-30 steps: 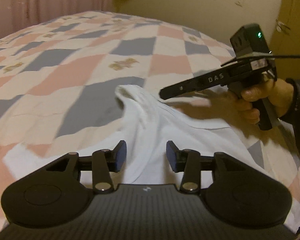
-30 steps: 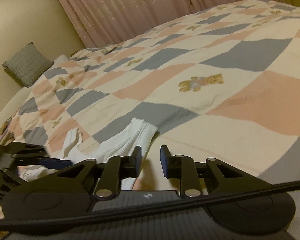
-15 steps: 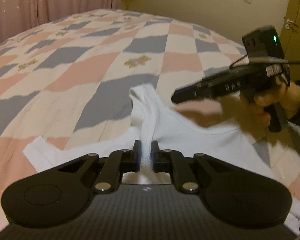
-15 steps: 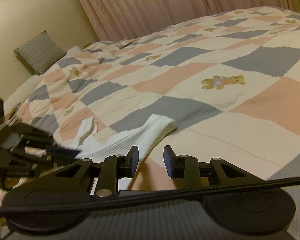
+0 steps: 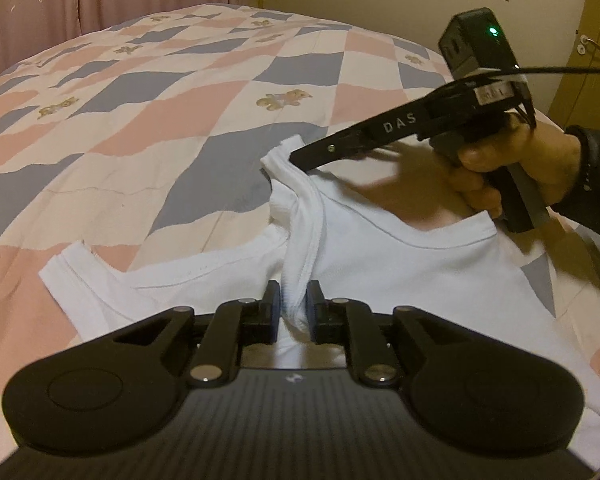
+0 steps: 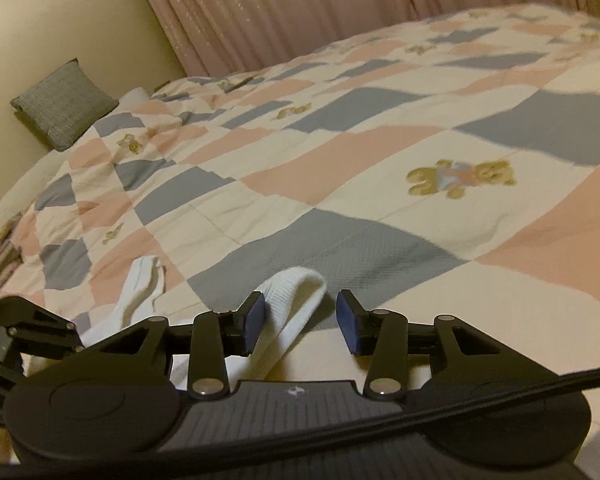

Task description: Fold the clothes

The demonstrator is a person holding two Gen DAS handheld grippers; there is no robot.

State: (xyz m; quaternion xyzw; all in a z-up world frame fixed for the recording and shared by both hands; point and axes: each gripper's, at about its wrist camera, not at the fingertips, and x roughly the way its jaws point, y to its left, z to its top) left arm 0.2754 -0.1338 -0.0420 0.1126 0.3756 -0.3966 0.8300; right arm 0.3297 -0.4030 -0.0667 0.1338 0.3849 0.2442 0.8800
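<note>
I count one garment, a white sleeveless cotton undershirt (image 5: pixel 400 264), lying on the bed under a patchwork quilt (image 5: pixel 172 128) of pink, grey-blue and cream squares with small teddy bear prints. The shirt sits near the edge of the bed closest to me, spread mostly flat, its long axis running from my side away toward the middle of the bed, shoulder straps at the far end.

I have two tools in play. Nearest, my left hand-held gripper (image 5: pixel 293 311) is pinched together on a bunched ridge of the shirt's ribbed fabric, which rises from the pads and runs away from me toward the far strap. One flat strap (image 5: pixel 66 270) lies off to the left of it on a pink square.

Farther out, my right hand-held gripper (image 6: pixel 300 322) has its pads spread apart, with the looped end of the other strap (image 6: pixel 296 292) lying between them, close against the left pad. From the left wrist view its tip sits over that strap, a hand (image 5: pixel 520 164) in a dark sleeve around the grip.

Beyond, one grey woven cushion (image 6: pixel 62 102) rests at the head of the bed against the wall, with pink pleated curtains (image 6: pixel 320 4) behind.
</note>
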